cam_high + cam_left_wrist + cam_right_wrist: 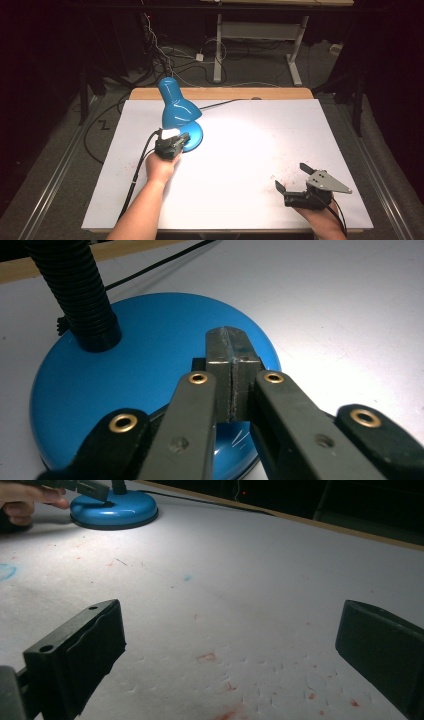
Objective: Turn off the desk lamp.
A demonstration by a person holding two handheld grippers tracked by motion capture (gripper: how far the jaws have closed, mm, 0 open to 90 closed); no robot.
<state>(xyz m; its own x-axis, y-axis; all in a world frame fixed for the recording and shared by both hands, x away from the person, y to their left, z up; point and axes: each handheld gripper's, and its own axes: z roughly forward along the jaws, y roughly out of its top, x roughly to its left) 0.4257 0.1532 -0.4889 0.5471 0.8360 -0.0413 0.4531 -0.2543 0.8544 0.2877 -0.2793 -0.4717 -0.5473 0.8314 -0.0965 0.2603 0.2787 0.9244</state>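
Observation:
A blue desk lamp stands at the table's far left, its shade (175,102) tilted down and casting a bright pool of light on the sheet. Its round blue base (150,350) carries a black ribbed neck (80,295). My left gripper (232,360) is shut, its jaws pressed flat together with nothing between them, tips low over the base's near right part beside a small black piece. In the high view the left gripper (172,142) sits against the base (194,136). My right gripper (291,177) hovers open at the near right, jaws wide apart (230,645) over bare sheet.
A white sheet (260,140) covers the table, with a wooden strip (225,93) along the far edge. The lamp's black cord (225,103) runs off over that edge. Faint red marks (207,656) dot the sheet near the right gripper. Cables and a desk frame (218,50) stand on the floor beyond.

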